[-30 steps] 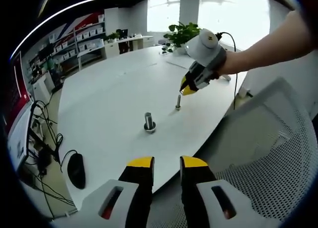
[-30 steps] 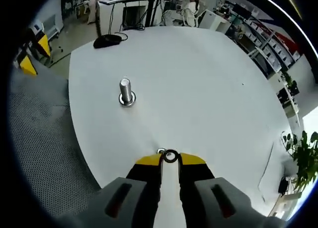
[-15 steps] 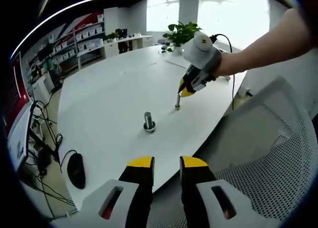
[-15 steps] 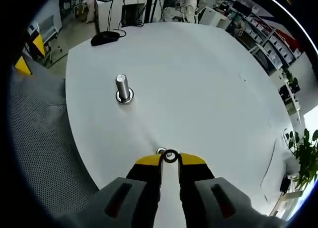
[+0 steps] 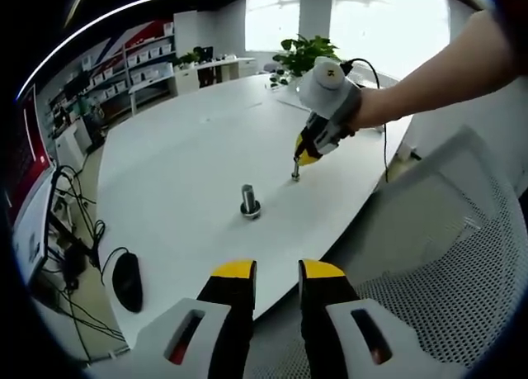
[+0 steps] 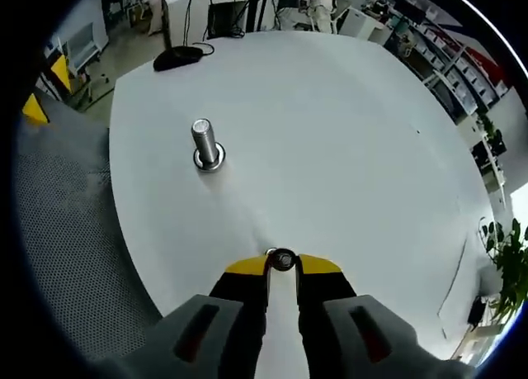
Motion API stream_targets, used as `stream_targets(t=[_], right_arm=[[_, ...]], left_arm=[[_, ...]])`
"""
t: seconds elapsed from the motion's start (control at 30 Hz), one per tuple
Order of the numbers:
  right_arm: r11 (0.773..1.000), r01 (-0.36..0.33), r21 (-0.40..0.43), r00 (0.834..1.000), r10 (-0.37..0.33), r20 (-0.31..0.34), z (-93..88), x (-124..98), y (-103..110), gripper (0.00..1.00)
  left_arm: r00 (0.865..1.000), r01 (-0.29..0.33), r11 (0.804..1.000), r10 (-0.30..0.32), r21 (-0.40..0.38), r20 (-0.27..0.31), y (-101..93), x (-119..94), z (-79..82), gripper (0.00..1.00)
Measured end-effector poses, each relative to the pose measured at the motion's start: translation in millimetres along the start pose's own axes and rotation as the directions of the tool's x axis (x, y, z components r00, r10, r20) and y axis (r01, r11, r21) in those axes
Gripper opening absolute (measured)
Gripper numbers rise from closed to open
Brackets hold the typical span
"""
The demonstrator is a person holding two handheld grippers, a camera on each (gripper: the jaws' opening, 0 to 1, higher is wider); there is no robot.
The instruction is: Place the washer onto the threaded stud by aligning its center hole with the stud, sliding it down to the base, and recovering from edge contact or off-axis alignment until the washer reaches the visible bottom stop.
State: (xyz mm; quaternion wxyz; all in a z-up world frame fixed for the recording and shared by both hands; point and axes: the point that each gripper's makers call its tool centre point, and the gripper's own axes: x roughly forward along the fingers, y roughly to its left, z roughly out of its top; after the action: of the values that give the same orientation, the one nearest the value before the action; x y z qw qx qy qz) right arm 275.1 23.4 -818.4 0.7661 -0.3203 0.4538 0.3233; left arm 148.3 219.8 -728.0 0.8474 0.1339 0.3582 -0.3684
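Observation:
In the right gripper view my right gripper [image 6: 282, 265] is shut on a small dark washer [image 6: 282, 259], held directly over the top of a thin threaded stud [image 6: 271, 253] on the white table [image 6: 346, 148]. In the left gripper view the right gripper [image 5: 304, 154] hangs over that thin stud [image 5: 295, 172], with a person's arm behind it. A thicker threaded stud [image 5: 248, 201] with a round base stands nearer the table's middle; it also appears as the thick stud [image 6: 205, 142]. My left gripper [image 5: 277, 273] sits low off the table edge, jaws slightly apart, with nothing between them.
A mesh chair [image 5: 445, 255] stands beside the table on the right. A black mouse [image 5: 127, 281] lies near the table's left edge, with cables [image 5: 70, 230] on the floor beyond. A potted plant [image 5: 301, 59] sits at the far end.
My right gripper has come down and closer over the thin stud with the washer. The left gripper has stayed where it was.

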Motion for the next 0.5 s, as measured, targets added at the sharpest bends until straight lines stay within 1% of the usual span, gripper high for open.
stream_targets(t=[0.23,0.5], right_arm=[[1.0,-0.018,-0.003,1.0,0.018,-0.022,-7.2,12,-1,0.15],[0.999,-0.046,0.021,0.997,0.047,-0.054,-15.1,24,0,0.15]], left_arm=[[1.0,-0.001,1.0,0.001,0.0,-0.008,0.7,1,-1.4,0.18],[1.0,-0.002,1.0,0.002,-0.004,-0.017,1.2,2,-3.0,0.18]])
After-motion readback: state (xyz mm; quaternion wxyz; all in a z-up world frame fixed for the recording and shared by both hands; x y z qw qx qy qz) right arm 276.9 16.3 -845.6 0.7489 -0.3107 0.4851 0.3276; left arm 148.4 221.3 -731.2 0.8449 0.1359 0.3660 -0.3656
